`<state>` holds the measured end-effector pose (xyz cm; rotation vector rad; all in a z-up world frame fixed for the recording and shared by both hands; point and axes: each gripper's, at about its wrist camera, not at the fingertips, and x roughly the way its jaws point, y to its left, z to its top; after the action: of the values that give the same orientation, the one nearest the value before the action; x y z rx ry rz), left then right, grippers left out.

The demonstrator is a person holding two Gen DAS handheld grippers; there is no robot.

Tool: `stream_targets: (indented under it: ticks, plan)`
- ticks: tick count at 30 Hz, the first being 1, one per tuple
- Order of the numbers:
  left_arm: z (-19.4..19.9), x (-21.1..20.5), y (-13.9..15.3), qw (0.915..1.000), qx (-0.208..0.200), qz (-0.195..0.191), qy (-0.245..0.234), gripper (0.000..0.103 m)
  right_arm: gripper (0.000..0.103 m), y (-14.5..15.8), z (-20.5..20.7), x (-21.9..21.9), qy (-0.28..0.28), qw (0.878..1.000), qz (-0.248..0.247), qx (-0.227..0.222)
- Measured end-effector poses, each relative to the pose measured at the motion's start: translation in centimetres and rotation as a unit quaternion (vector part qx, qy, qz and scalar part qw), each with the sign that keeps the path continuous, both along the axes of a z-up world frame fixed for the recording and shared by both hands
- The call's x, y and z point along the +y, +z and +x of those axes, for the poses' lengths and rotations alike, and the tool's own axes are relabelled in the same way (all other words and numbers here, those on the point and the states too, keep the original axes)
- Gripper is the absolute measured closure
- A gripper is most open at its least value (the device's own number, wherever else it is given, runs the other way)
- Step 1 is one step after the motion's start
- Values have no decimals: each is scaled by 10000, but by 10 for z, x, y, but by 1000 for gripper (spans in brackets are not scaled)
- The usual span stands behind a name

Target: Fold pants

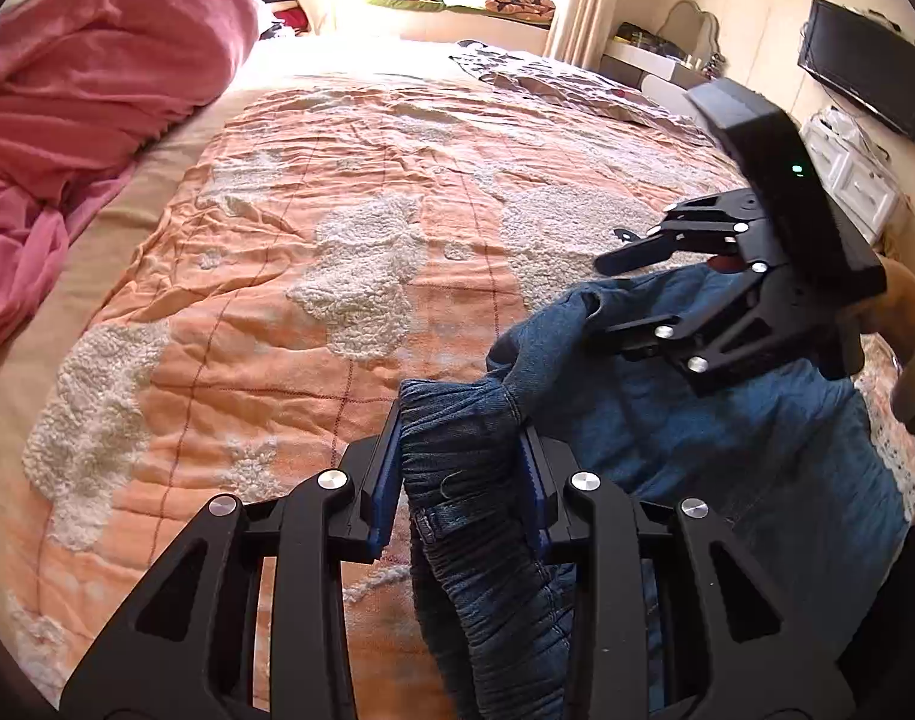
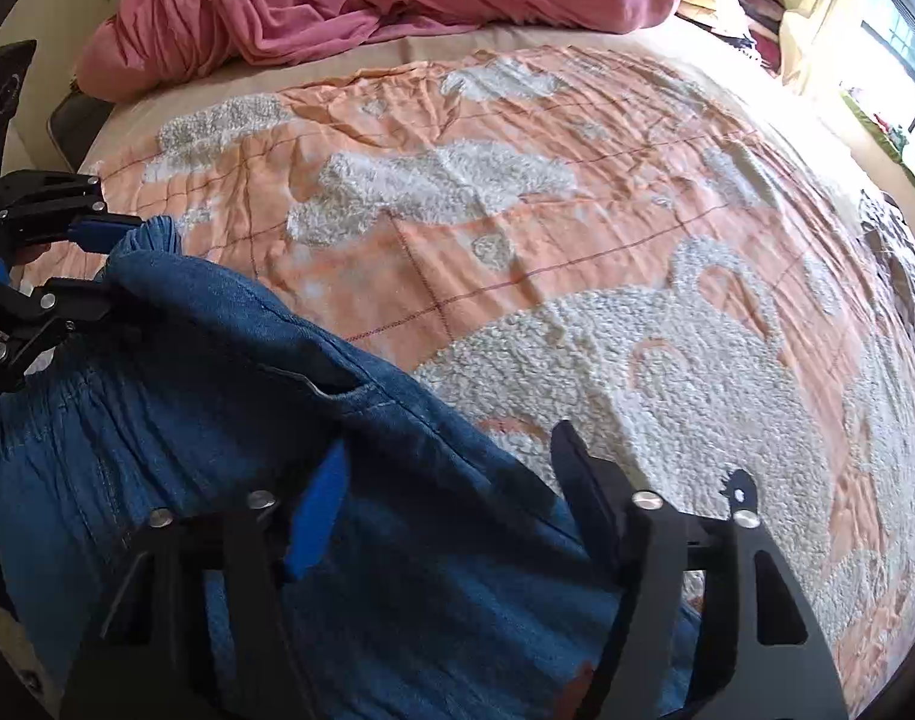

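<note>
Black skeletal left gripper (image 1: 463, 468) and right gripper (image 2: 451, 474), silver screws, blue finger pads (image 1: 385, 480).

Blue denim pants (image 1: 727, 444), peach/white blanket (image 1: 337, 192), pink sheet (image 1: 85, 96), prob. cotton

Orange quilt (image 1: 313, 192), pink blanket (image 1: 91, 96), wall television (image 1: 865, 66)
</note>
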<state>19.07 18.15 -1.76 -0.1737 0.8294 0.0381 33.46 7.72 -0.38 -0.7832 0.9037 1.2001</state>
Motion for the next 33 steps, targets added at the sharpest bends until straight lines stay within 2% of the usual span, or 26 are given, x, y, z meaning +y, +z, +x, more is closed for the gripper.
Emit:
stream_targets:
  ticks: [1, 3, 4, 6, 10, 16, 18, 20, 25, 29, 33]
  plan:
    - [1, 0, -2, 10000, 33, 38, 7, 78, 78, -2, -2, 1, 89, 9999, 11, 122]
    - [2, 2, -4, 9999, 76, 82, 50, 78, 90, 0, -8, -4, 130, 9994, 220, 218]
    - [2, 4, -5, 9999, 78, 79, 83, 78, 93, 3, -11, -9, 90, 9992, 341, 176]
    - [-1, 5, -3, 9999, 6, 75, 93, 78, 94, 13, -15, -21, -107, 9979, 619, 131]
    - [-12, -8, 11, 9984, -361, 427, -71, 78, 95, 41, -32, -52, -544, 9917, 1165, -75]
    - [-46, -33, 36, 9944, -759, 698, -218, 77, 95, 77, -84, -101, -920, 9805, 1706, -328]
    - [-64, -48, 45, 9895, -927, 1068, -302, 77, 95, 85, -102, -113, -964, 9776, 1847, -309]
    - [-79, -58, 48, 9861, -1028, 1257, -345, 77, 95, 91, -125, -127, -909, 9759, 1957, -333]
    - [-112, -80, 49, 9841, -931, 1448, -443, 76, 95, 83, -184, -152, -756, 9768, 1989, -236]
    - [-126, -81, 31, 9926, -331, 1063, -491, 76, 94, 58, -224, -161, -692, 9809, 1816, 9]
    - [-137, -81, 16, 9951, 102, 899, -387, 75, 94, 35, -247, -159, -672, 9835, 1663, 233]
